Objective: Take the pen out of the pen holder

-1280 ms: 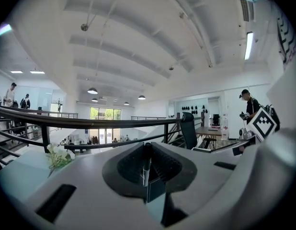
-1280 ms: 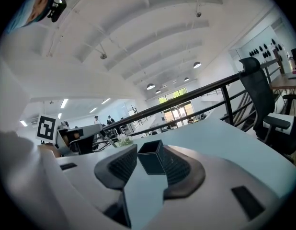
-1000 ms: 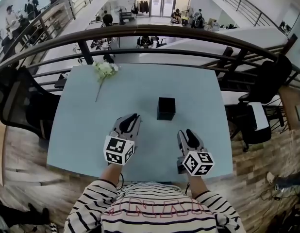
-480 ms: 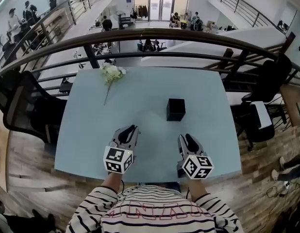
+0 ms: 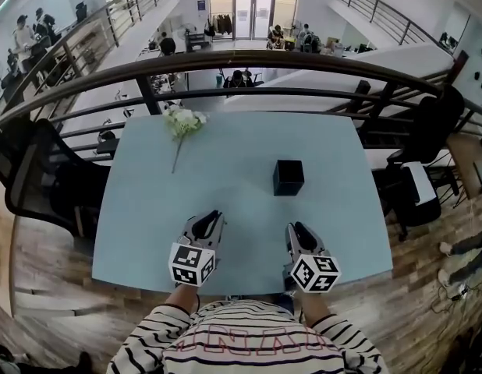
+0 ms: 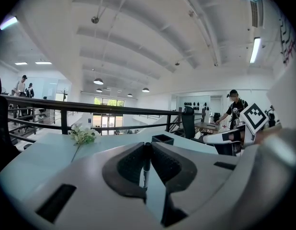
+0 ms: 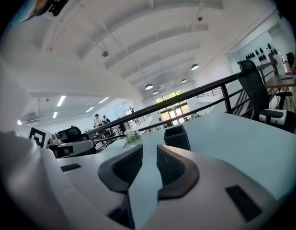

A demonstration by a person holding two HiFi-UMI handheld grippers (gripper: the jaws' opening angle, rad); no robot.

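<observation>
Sleeves of a black-and-white striped top are seen nearest, at the bottom of the head view; just beyond them, two grey two-jaw grippers are held low over the near part of the pale blue tabletop. The left gripper is clamped on a slim dark pen, seen as a thin line between the ribbed black pads; the jaws are nearly together, with only the pen's thickness between them. The right gripper is seen with its jaws apart and nothing between them; they have just been closing, though a clear gap is left and only tabletop shows through it.

Compared with a second earlier, both grippers have been drawn back toward the person, so that more bare table now lies between them and the small black square open-topped pen holder; the holder is left upright, well apart from both grippers and ahead of the right one, and no pen is seen standing out of it. It is judged from this that the pen has already been lifted clear and that the task is all but done.

Farther off, a white flower sprig on a thin stem is laid near the far left corner; beyond the table's far edge a dark curved railing is seen, with an open office floor below.
</observation>
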